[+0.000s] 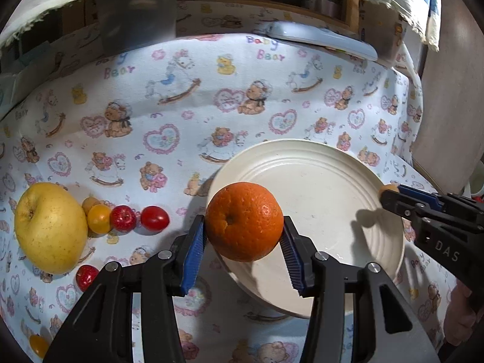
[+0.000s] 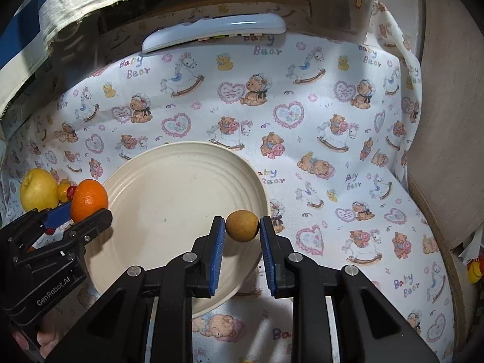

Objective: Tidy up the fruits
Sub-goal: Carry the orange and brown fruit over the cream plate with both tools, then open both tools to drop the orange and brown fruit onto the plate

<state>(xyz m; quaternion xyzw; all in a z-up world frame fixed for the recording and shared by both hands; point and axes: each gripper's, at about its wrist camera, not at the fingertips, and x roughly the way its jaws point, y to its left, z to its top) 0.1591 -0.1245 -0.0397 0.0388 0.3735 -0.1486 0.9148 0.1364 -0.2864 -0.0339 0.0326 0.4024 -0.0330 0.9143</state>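
Here the orange (image 1: 244, 221) sits clamped between the left tool (image 1: 243, 252) pads.

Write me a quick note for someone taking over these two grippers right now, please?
Left gripper: shut on the orange, held over the near-left rim of the white plate.
Right gripper: shut on a small brown round fruit, above the plate's right edge.
Done: nothing lies on the plate yet.
Left: set both down, then fetch the yellow apple and the small red and yellow fruits on the cloth.

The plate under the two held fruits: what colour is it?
Plain cream-white plate, with faint concentric rings; clearest in the right wrist view.
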